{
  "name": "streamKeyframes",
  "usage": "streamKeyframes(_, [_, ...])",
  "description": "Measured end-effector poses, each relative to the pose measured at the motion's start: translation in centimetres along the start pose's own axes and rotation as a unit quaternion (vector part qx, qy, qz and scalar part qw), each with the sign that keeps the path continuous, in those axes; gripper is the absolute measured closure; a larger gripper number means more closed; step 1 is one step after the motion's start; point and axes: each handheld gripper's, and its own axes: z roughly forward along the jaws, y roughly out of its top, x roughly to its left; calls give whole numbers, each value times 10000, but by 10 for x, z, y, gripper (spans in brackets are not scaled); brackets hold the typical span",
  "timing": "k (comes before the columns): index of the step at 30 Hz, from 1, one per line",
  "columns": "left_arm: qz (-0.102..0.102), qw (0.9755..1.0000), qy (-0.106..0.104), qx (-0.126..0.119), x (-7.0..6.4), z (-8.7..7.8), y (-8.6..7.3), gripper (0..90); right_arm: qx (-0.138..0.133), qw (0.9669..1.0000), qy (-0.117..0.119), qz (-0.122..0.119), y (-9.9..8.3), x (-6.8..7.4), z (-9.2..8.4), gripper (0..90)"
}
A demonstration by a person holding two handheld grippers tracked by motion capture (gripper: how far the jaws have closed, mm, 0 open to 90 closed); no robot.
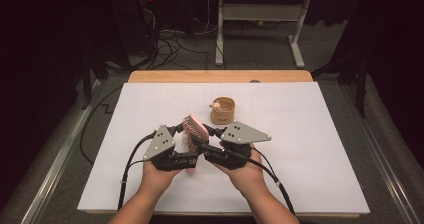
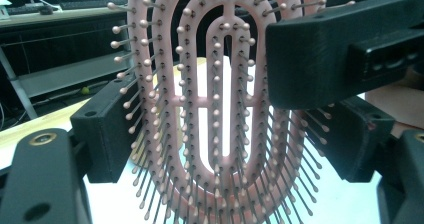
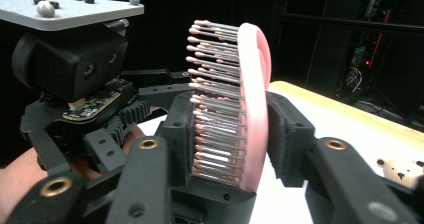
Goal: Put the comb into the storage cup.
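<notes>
High view: both hands meet over the near middle of the white tabletop [image 1: 300,184], and a pink vented hairbrush [image 1: 194,130] stands up between the two tools, clear of the surface. The left gripper [image 1: 181,134] comes at it from the left and the right gripper [image 1: 204,134] from the right. Behind them, well apart, sits a small round wooden holder [image 1: 223,112] with a little bear figure [image 1: 216,105] on its rim.

Left gripper view: the brush head [image 2: 220,109] faces the camera, bristle tips pointing toward it. The gripper's own jaws flank the lower part of the brush, partly spread, and seem to hold it there, though the contact itself is hidden behind the bristles. The big black block across the upper right is a jaw of the other gripper.

Right gripper view: the brush [image 3: 250,109] is seen edge-on, upright. One jaw lies against the bristle tips and the other against the smooth pink back, pinching the head; whether the pads press firmly I cannot quite tell.

This looks like a handover from one gripper to the other. Next, I judge, the left should let go once the right pinch is sure; the springy bristles could let the brush twist. The holder, probably the destination, has nothing in front of it.
</notes>
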Motion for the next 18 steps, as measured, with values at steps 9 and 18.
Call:
streamKeyframes(9, [47, 10000, 40, -13, 0, 0, 0, 198, -21, 9999, -104, -78, 1, 3, -1, 650])
streamKeyframes(18, [48, 10000, 19, -31, -1, 0, 0, 195, -46, 9998, -178, -72, 2, 6, -2, 658])
